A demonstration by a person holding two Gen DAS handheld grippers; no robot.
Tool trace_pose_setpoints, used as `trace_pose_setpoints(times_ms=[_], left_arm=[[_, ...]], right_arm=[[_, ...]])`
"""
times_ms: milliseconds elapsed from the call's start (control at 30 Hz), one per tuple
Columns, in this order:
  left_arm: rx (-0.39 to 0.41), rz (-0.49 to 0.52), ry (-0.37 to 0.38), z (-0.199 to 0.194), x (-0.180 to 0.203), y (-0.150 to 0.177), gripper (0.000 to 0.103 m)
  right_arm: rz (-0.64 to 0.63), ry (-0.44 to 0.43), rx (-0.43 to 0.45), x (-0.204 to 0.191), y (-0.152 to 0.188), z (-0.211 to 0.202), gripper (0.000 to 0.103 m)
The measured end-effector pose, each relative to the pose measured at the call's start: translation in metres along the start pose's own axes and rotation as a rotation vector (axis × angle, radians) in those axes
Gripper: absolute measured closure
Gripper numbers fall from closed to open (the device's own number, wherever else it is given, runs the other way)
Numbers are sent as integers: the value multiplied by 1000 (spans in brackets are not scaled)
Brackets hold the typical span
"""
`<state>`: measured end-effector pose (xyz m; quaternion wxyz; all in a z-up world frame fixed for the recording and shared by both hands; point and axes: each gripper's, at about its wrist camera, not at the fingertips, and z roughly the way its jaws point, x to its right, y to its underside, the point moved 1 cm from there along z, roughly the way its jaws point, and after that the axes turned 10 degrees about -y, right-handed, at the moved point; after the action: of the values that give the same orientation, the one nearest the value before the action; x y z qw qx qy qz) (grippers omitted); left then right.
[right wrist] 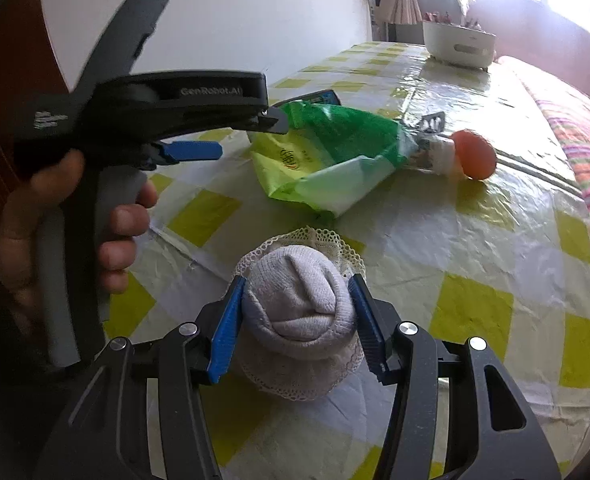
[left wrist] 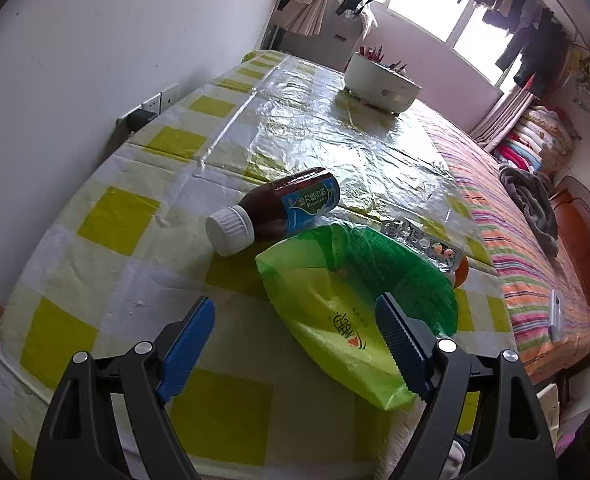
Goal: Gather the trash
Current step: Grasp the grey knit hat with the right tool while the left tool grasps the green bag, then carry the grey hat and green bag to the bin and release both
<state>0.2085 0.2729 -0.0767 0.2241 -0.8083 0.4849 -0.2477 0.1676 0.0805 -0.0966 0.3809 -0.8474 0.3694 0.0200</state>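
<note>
My right gripper (right wrist: 299,282) is shut on a rolled grey-white sock (right wrist: 301,312) with a lace cuff, low over the checked tablecloth (right wrist: 475,308). Beyond it lies a crumpled green plastic bag (right wrist: 327,156), mouth facing me. My left gripper (left wrist: 295,344) is open just above the near end of that bag (left wrist: 335,308), its right finger over the plastic. In the right wrist view a hand holds the left gripper (right wrist: 251,138) at the bag's left edge. A brown bottle (left wrist: 279,208) with a white cap lies on its side left of the bag.
A foil blister pack (left wrist: 423,244) and an orange ball (right wrist: 475,154) lie behind the bag. A white pot (left wrist: 379,80) holding red items stands at the table's far end. A wall runs along the left; a striped bed (left wrist: 535,280) is to the right.
</note>
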Motion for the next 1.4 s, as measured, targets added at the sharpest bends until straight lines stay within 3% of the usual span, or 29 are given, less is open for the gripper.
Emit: trace_pose_setpoints(times_ms=[500,533,600,700,867,1233,1400], left_arm=[[-60,-23,-22,32,18,-1,23],[-59,-23,-25,34,19,-1,25],[-50,-15,-10,36,22,-2,43],[-36,-19,-14,35,24,-2,52],[7,-51,10,25,20,-4,75],[190,40,44,-29,41,4,81],[221,69,83,-43,50,8,81]], right_arm=[[78,-66,106,16,5,-43,52],[85,-68,115,18,6,-46,52],[101,-72,131,23,7,-52,52],[116,-70,155,28,9,-62,52],[132,-47,211,33,12,-79,52],[172,4,322,43,17,-112,52],[175,42,350,49,19,-123,52]])
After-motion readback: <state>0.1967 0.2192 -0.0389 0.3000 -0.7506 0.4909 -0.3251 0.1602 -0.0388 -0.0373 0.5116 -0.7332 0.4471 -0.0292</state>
